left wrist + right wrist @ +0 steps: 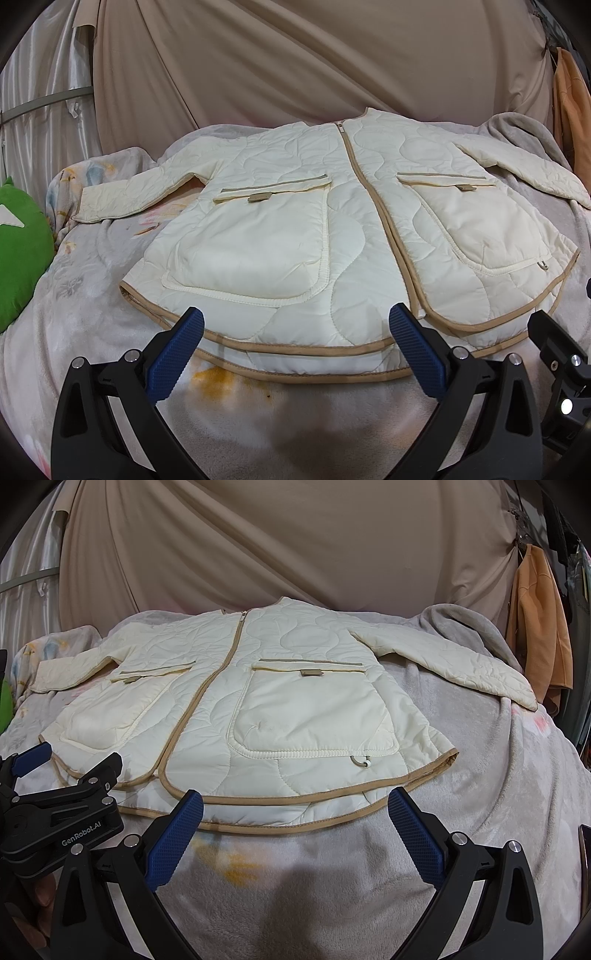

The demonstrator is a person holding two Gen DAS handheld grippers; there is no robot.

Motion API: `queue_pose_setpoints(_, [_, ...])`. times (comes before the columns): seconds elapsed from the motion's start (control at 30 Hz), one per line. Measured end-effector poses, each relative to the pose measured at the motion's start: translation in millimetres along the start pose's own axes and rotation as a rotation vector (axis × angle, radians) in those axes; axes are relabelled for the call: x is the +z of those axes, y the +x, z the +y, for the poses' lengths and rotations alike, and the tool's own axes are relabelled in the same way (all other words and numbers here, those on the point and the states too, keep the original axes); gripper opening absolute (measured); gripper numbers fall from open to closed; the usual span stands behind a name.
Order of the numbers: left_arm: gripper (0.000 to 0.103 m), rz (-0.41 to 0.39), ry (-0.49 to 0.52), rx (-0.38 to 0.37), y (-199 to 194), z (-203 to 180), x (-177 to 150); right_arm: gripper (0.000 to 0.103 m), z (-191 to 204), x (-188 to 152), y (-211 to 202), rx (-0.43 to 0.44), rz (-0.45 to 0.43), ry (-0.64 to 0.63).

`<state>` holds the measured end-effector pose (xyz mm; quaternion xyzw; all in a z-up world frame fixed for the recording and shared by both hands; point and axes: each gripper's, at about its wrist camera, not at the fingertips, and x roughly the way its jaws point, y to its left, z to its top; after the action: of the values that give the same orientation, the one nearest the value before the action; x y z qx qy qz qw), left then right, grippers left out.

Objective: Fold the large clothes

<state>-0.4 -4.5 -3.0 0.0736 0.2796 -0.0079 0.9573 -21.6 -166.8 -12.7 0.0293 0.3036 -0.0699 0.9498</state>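
Jacket (332, 229) is lying flat, zipped, on the blanket (92, 332); left gripper (295, 332) and right gripper (295, 812) are hovering at six o'clock by its hem, jaws spread, pinching nothing.

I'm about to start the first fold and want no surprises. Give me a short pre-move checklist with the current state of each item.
1. Jacket lies flat, front up, on the blanket: ok.
2. Zipper closed to the neck: ok in its upper part; near the hem the front panels part.
3. Both sleeves spread out to the sides, left sleeve and right sleeve: ok.
4. Left gripper open and holding nothing: ok.
5. Right gripper open and holding nothing: ok.
6. Green cushion apart from the left sleeve: ok, but close.
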Motion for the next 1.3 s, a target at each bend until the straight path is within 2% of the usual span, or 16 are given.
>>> queue_pose_setpoints(0.43, [0.098,0.006,-0.015,-0.007,-0.9,2.9,1.1,0.098,0.5,3.6,1.6,0.003,0.012,0.002])
queue_pose_setpoints(0.5, [0.098,0.017,-0.044,-0.037,-4.1,13.1,5.2,0.098,-3.4,8.1,-0.1,0.025,0.027,0.012])
queue_pose_setpoints(0.57, [0.098,0.035,-0.072,-0.099,-5.1,31.6,16.2,0.098,-20.3,24.3,-9.2,0.054,0.015,0.018])
queue_pose_setpoints(0.7, [0.098,0.023,-0.122,-0.108,-2.8,77.0,51.3,0.098,-94.5,76.8,-12.7,-0.019,-0.032,0.078])
queue_pose_setpoints(0.77, [0.098,0.016,-0.144,-0.060,6.5,99.7,68.3,0.098,-149.6,100.5,5.9,-0.083,-0.029,0.145])
queue_pose_setpoints(0.83, [0.098,0.030,-0.170,-0.039,20.2,120.0,80.6,0.098,-209.6,115.0,35.3,-0.140,0.011,0.246])
queue_pose_setpoints(0.9, [0.098,0.052,-0.186,-0.021,35.4,131.1,89.4,0.098,-274.3,120.8,64.8,-0.206,0.042,0.377])
queue_pose_setpoints(1.03, [0.098,0.079,-0.192,0.016,65.1,147.2,99.6,0.098,-367.7,116.0,105.5,-0.291,0.079,0.593])
queue_pose_setpoints(1.17, [0.098,0.107,-0.138,0.019,92.7,143.5,106.8,0.098,-418.1,107.9,137.3,-0.308,0.080,0.727])
queue_pose_setpoints(1.23, [0.098,0.123,-0.107,0.015,105.3,137.9,110.2,0.091,-431.3,107.1,156.5,-0.287,0.087,0.764])
queue_pose_setpoints(1.27, [0.098,0.130,-0.096,0.012,109.2,133.7,111.4,0.079,-435.8,107.6,164.9,-0.275,0.094,0.782])
queue_pose_setpoints(1.3, [0.098,0.131,-0.088,0.009,113.0,131.2,112.4,0.060,-439.8,109.2,175.2,-0.253,0.099,0.808])
